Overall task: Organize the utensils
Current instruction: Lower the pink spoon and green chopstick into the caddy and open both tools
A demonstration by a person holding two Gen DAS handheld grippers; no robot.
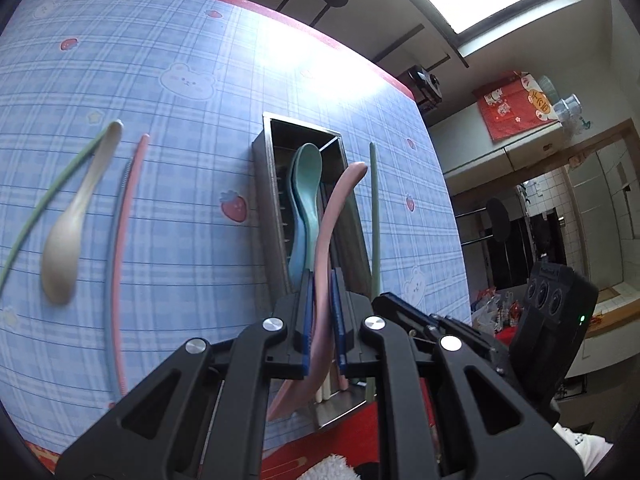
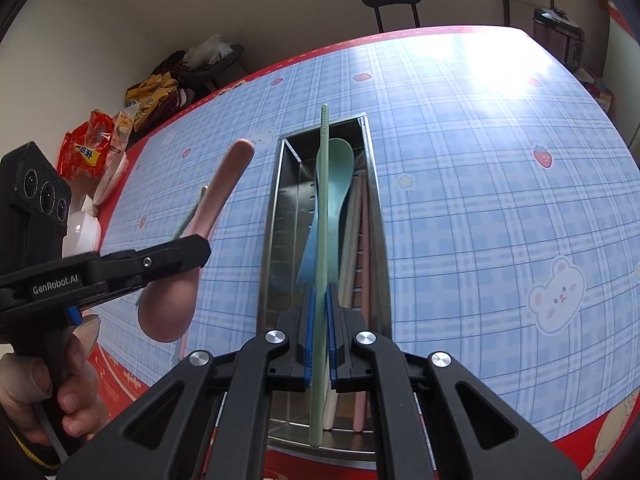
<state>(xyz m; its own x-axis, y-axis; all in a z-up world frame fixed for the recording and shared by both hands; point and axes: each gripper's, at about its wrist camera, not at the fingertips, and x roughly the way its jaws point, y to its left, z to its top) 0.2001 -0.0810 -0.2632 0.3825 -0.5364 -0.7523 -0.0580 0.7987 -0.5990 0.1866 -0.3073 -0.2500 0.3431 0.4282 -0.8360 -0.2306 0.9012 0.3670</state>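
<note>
My left gripper (image 1: 321, 280) is shut on a pink spoon (image 1: 332, 216) and holds it above the steel utensil box (image 1: 267, 184). The pink spoon (image 2: 216, 200) and the left gripper (image 2: 202, 250) also show in the right wrist view, left of the box (image 2: 276, 216). My right gripper (image 2: 319, 292) is shut on a green chopstick (image 2: 322, 216), held lengthwise over the box. The box holds a teal spoon (image 1: 308, 184), a blue spoon under it, and several chopsticks (image 2: 358, 232). On the table lie a beige spoon (image 1: 76, 224), a green chopstick (image 1: 44, 200), and a pink chopstick (image 1: 124, 216).
The table has a blue plaid cloth (image 2: 500, 184) with a red border. Snack bags (image 2: 96, 144) lie beyond its left edge in the right wrist view. A black stool (image 2: 394, 0) stands past the far edge. A rice cooker (image 2: 558, 36) stands far right.
</note>
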